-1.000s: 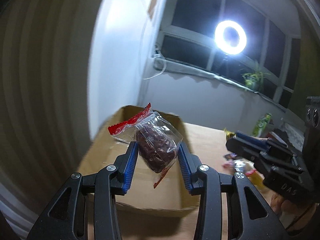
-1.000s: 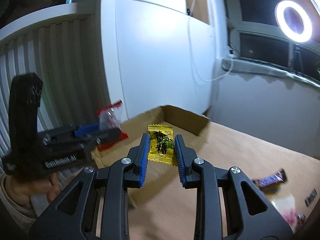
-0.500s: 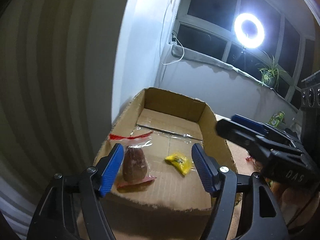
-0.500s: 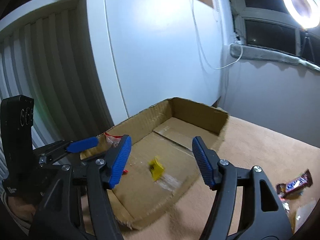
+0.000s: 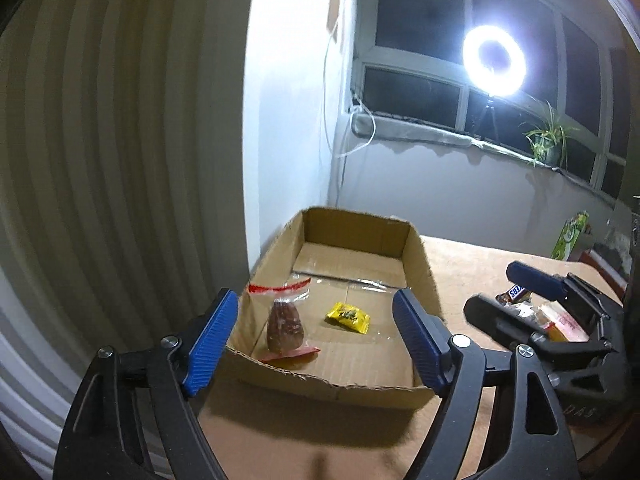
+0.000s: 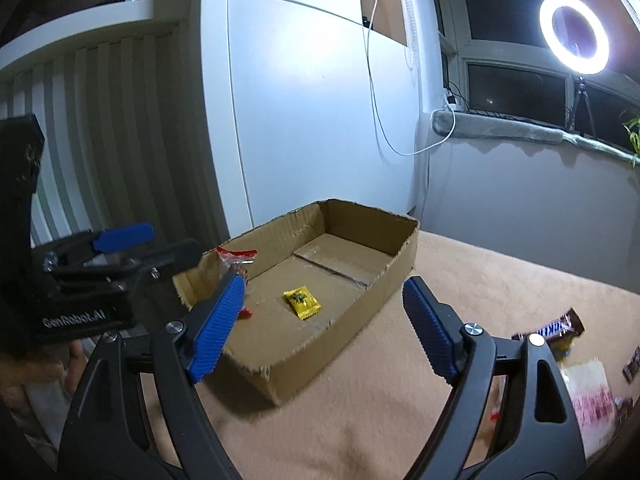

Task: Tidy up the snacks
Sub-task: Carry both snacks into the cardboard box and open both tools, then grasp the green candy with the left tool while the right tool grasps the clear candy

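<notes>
While both the left gripper point(image 5: 314, 344) and right gripper point(image 6: 324, 326) hang spread wide and empty just before the cardboard box point(image 5: 376, 390), a clear-wrapped brown snack point(image 5: 285, 322) and yellow candy point(image 5: 347, 317) lie inside, chocolate bar point(image 6: 558, 326) off right.

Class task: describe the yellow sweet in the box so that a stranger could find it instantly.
Start at the shallow brown cardboard box on the tan table. Two snacks lie on its floor, apart. Yours is the small flat yellow wrapper with dark print; the clear packet with red ends, holding something brown, is taller and lumpier.
</notes>
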{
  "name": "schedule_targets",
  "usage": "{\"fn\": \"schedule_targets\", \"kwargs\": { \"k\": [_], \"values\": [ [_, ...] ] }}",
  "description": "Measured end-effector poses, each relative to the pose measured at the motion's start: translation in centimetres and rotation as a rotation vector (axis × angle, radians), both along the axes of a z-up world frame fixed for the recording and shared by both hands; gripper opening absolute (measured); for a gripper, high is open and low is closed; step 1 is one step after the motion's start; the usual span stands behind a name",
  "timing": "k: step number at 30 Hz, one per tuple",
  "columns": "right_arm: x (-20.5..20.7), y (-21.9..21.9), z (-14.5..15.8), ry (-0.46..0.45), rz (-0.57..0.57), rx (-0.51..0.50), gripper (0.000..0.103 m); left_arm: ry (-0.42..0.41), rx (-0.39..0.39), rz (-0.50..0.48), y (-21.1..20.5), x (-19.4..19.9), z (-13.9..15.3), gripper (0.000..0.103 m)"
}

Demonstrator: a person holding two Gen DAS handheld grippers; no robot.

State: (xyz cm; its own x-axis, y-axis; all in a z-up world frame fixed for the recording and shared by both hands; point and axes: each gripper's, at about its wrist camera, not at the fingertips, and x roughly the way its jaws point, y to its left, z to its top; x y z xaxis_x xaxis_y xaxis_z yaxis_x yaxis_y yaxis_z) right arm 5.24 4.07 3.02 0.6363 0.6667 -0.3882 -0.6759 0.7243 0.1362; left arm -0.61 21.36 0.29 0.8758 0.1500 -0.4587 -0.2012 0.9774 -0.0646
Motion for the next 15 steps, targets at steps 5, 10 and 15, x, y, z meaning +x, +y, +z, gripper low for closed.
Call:
{"fn": "schedule_targets", "kwargs": {
  "k": [5,10,15],
  "values": [
    [-1.2,-1.5,0.0,0.003,-0.013,0.004,0.085,-0.020,0.035,-0.015,-1.4,-1.1,1.1,0.080],
    [-2.4,-3.1,-0.2,-0.001,-0.033,0.000,0.091,-0.020,0.059,-0.034,-2.7,-1.4,1.5,0.080],
    [-3.4,-4.9,-1.4,0.019,-0.057,-0.018,0.093,-0.013,0.055,-0.067,-4.0,-1.9,1.2,0.080]
  ]
}}
